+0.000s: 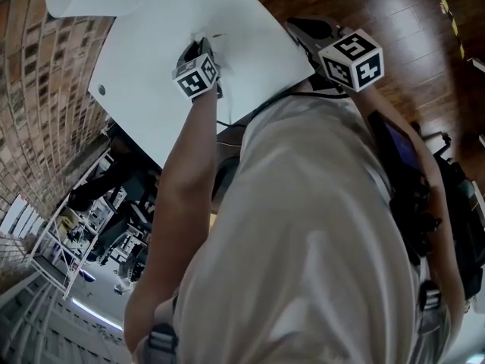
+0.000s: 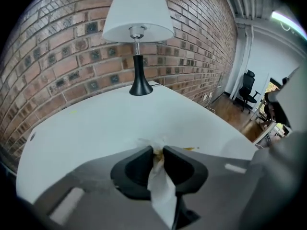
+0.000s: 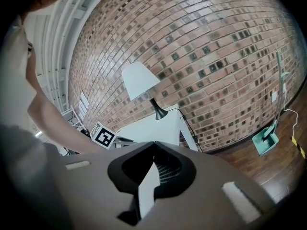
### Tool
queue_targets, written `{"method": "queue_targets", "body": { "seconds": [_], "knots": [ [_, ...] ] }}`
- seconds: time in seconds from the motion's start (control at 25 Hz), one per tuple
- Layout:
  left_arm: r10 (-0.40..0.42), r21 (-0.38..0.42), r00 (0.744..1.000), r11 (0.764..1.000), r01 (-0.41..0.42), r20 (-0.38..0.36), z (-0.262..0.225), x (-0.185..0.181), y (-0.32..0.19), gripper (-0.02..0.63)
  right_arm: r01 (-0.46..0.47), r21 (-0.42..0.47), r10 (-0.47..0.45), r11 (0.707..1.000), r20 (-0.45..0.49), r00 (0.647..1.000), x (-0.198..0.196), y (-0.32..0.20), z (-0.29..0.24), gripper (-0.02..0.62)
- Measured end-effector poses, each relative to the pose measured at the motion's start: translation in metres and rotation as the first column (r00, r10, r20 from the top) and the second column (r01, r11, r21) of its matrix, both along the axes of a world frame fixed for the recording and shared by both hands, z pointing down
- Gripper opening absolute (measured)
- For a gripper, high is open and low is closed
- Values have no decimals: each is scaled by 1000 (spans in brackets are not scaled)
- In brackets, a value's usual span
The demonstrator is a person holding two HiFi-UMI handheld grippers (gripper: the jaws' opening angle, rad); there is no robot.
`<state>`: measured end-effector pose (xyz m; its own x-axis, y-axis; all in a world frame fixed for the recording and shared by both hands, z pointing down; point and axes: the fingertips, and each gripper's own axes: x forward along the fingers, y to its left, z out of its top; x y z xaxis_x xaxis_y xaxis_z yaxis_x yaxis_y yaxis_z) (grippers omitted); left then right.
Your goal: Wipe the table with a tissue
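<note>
My left gripper is shut on a crumpled white tissue and presses its front end onto the white table. A small yellowish smear lies just right of the jaws. In the head view the left gripper reaches down onto the table near its middle. My right gripper hovers off the table's right edge. In the right gripper view its tips meet; a pale strip shows behind them, and I cannot tell what it is.
A lamp with a white shade and black base stands at the table's far side against the brick wall. Wooden floor lies to the right. An office chair and a teal dustpan stand further off.
</note>
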<state>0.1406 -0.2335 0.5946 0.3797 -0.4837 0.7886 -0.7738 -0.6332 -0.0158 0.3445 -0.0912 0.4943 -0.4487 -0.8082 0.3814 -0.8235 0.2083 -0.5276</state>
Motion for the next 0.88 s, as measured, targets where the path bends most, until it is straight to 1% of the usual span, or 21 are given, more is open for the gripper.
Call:
{"method": "queue_targets", "body": {
  "seconds": [0.08, 0.2, 0.28, 0.4, 0.48, 0.56, 0.6, 0.68, 0.72, 0.76, 0.8, 0.88],
  "knots": [
    [-16, -14, 1000, 1000, 16, -10, 1, 0, 0, 71, 1, -2, -1, 1000, 2, 1000, 1, -1, 0, 8],
    [-94, -34, 995, 995, 93, -37, 1, -2, -4, 75, 8, 5, -8, 1000, 5, 1000, 0, -6, -1, 8],
    [-150, -23, 988, 989, 149, -42, 1, -3, -5, 75, 12, 8, -12, 1000, 9, 1000, -2, -7, -2, 8],
    [-211, 6, 977, 977, 212, -37, 0, -2, -4, 75, 13, 6, -13, 1000, 12, 1000, -3, -6, -3, 8],
    [-256, 19, 966, 966, 257, -33, -1, -1, -4, 64, 10, 5, -10, 1000, 15, 1000, -1, -4, -5, 8],
    [-326, 23, 944, 945, 327, -40, -2, -2, -5, 64, 4, 2, -4, 1000, 18, 1000, 2, -2, -3, 8],
    [-369, 22, 928, 928, 371, -48, -2, -2, -5, 64, 1, -1, -1, 1000, 20, 1000, 3, -1, -2, 8],
    [-458, 18, 887, 888, 460, -67, -2, -4, -6, 64, -8, -6, 8, 1000, 30, 1000, 6, 1, -1, 8],
    [-487, 18, 870, 872, 490, -72, -2, -4, -6, 66, -13, -7, 13, 1000, 36, 999, 8, 1, 0, 8],
    [-498, 21, 864, 866, 500, -71, -2, -3, -6, 64, -17, -7, 17, 1000, 40, 999, 9, 1, 0, 8],
    [-489, 25, 869, 870, 492, -67, -3, -1, -6, 64, -21, -6, 21, 1000, 45, 999, 10, 1, 0, 8],
    [-440, 31, 896, 896, 442, -65, -3, 6, -4, 65, -25, -5, 25, 1000, 52, 998, 13, 1, 0, 8]
  ]
}}
